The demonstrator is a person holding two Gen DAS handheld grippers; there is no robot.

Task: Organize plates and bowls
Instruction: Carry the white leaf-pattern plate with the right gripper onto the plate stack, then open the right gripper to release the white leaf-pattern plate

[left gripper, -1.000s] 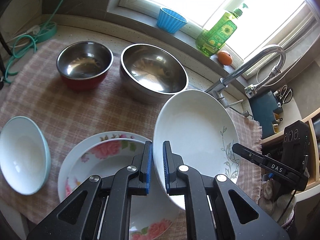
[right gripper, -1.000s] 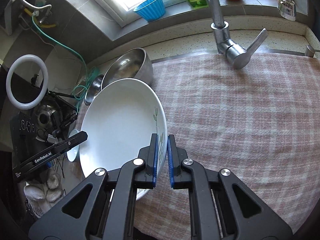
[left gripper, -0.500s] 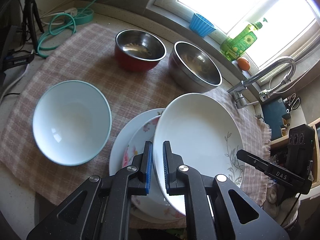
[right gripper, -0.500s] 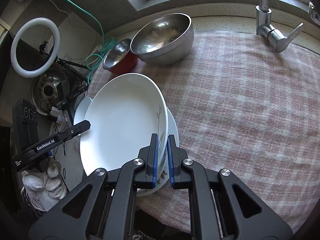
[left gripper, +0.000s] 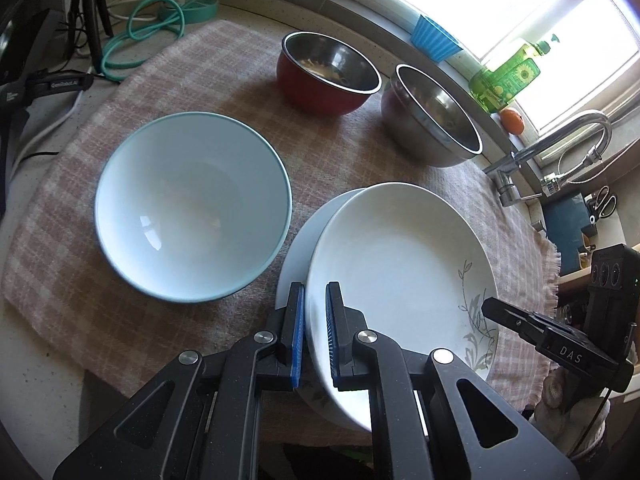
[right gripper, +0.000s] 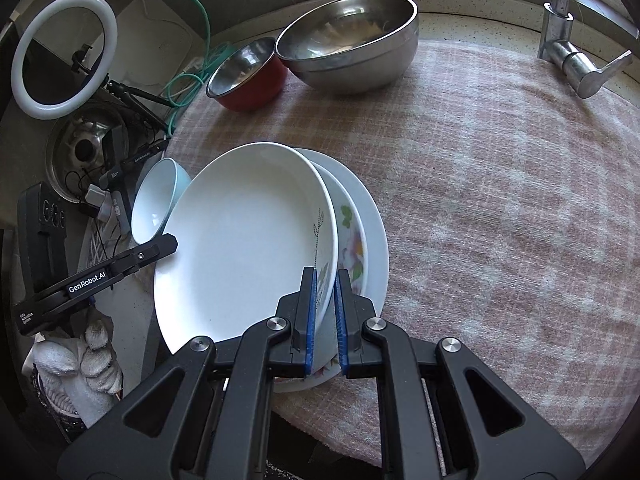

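Note:
A white deep plate with a grey leaf print (left gripper: pixel 400 272) (right gripper: pixel 248 240) is held by both grippers at opposite rims. My left gripper (left gripper: pixel 313 332) is shut on its near-left rim, my right gripper (right gripper: pixel 325 312) is shut on its leaf-printed rim. The plate sits tilted over a floral plate (right gripper: pixel 350 240), which rests on a larger white plate (right gripper: pixel 376 236) (left gripper: pixel 304 232). A pale blue bowl (left gripper: pixel 192 204) (right gripper: pixel 158 200) stands upright on the checked cloth (left gripper: pixel 132 312) just left of the stack.
A red-sided steel bowl (left gripper: pixel 328 70) (right gripper: pixel 246 76) and a bigger steel bowl (left gripper: pixel 434 116) (right gripper: pixel 348 54) stand at the back of the cloth. The faucet (left gripper: pixel 560 144) (right gripper: pixel 568 44), a soap bottle (left gripper: pixel 506 78) and a blue cup (left gripper: pixel 434 38) line the window side. A ring light (right gripper: pixel 64 56) and cables lie beyond the counter's left end.
Both grippers carried the leaf-print plate leftward and lower, over the floral plate stack. The blue bowl and cloth's left end came into view; the faucet slid away to the right.

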